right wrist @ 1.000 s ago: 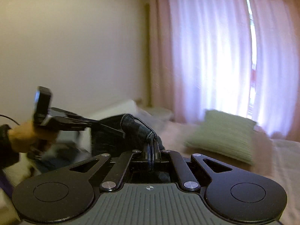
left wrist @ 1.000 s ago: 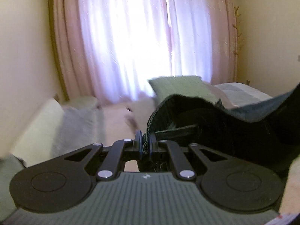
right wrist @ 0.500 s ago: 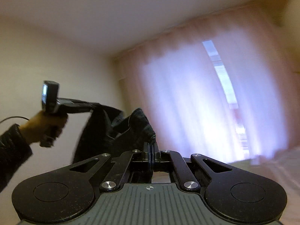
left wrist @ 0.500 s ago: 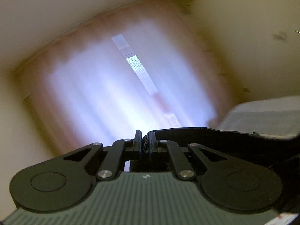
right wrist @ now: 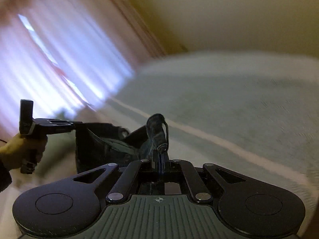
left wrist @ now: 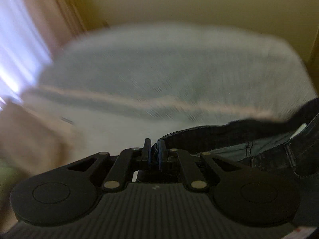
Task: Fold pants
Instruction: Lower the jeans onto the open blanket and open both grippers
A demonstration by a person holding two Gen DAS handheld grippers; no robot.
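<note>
Dark denim pants [left wrist: 259,141] hang between both tools above a blurred grey-white bed [left wrist: 169,69]; motion smear hides its detail. Left gripper [left wrist: 154,151] and right gripper [right wrist: 159,159] each pinch the waistband. Half a second ago both cameras faced the pink curtain [right wrist: 49,49].

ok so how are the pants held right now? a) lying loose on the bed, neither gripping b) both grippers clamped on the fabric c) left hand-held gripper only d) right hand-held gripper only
b: the left hand-held gripper and the right hand-held gripper each pinch the dark pants, which span between them.
</note>
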